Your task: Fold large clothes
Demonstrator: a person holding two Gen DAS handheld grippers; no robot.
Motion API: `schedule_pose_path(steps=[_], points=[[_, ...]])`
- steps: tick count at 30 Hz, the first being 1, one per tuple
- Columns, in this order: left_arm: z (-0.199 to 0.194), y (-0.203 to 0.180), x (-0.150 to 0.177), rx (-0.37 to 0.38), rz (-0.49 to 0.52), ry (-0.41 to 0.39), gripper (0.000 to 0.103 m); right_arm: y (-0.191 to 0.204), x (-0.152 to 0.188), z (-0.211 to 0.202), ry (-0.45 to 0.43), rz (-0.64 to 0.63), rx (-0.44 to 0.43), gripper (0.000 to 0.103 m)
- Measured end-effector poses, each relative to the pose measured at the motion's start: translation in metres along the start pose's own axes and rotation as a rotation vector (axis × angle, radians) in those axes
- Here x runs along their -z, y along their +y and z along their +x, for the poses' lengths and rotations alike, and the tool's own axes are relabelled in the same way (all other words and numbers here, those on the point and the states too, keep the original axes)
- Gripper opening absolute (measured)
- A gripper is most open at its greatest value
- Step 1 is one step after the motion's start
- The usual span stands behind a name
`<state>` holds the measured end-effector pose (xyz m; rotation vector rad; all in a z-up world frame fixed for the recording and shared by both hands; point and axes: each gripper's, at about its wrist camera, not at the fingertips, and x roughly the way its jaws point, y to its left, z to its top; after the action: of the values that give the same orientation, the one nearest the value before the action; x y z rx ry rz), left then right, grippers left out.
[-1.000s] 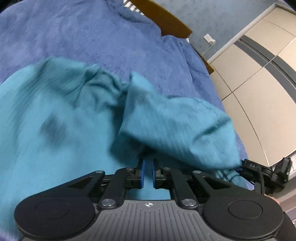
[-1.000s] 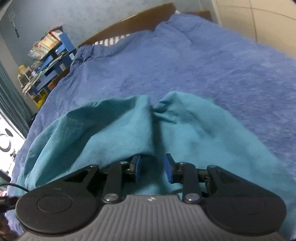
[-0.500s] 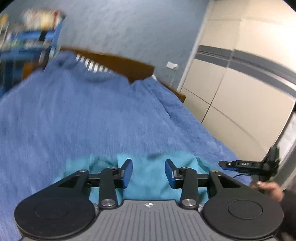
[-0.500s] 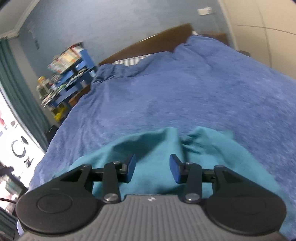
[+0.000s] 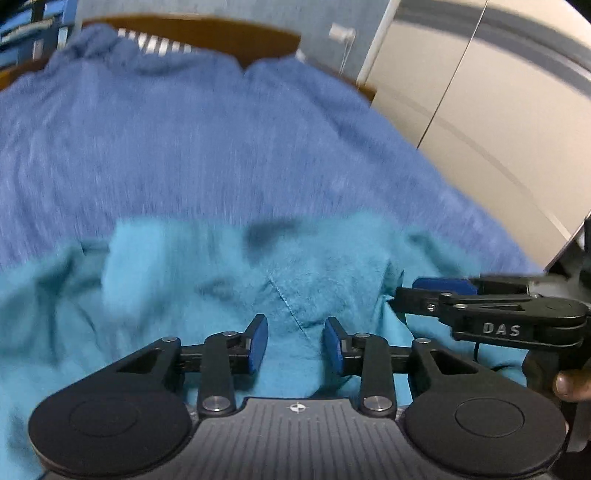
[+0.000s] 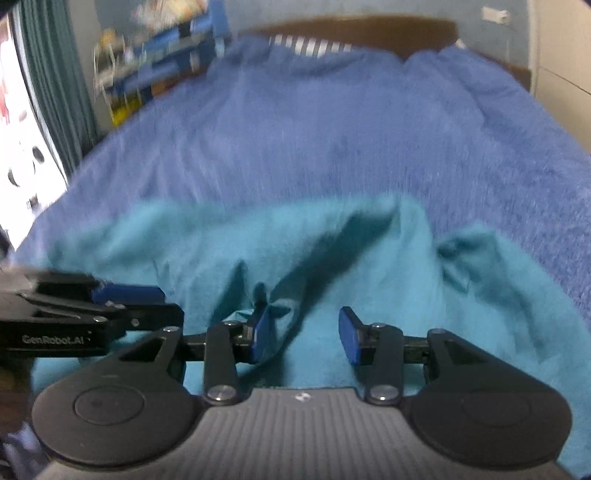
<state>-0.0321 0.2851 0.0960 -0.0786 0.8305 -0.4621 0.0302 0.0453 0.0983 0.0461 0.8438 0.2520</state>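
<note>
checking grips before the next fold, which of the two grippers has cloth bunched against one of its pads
The right gripper: a fold of the teal garment bunches against its left pad. The left gripper has both pads clear above flat cloth. Both jaws are open.

Both views look forward along their own gripper's fingers, low and close over the near edge of the bed, facing its far edge, where the brown headboard stands. The left wrist view sits nearer the bed's right side than its left, with the pale wardrobe filling its right edge. The right wrist view takes in the bed's left side, with a blue shelf and a curtain at its left edge. Each camera catches the other gripper entering from the side: the right gripper at the right, the left gripper at the left. Both share the teal garment near the lens, the blue blanket and the headboard. Both are motion-blurred.
</note>
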Motion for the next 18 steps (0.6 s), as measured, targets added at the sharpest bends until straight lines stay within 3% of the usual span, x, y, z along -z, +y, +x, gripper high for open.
schedule_pose_path(steps=[3, 7, 18], points=[[0.022, 0.003, 0.024, -0.020, 0.012, 0.042, 0.034, -0.004, 0.017, 0.016, 0.035, 0.008, 0.001, 0.042], [0.034, 0.010, 0.043, -0.033, -0.014, 0.035, 0.031, -0.007, 0.021, 0.018, 0.040, 0.017, -0.007, 0.042], [0.018, 0.003, 0.059, -0.035, -0.016, -0.010, 0.031, -0.011, 0.026, 0.002, -0.003, 0.053, -0.013, 0.044]])
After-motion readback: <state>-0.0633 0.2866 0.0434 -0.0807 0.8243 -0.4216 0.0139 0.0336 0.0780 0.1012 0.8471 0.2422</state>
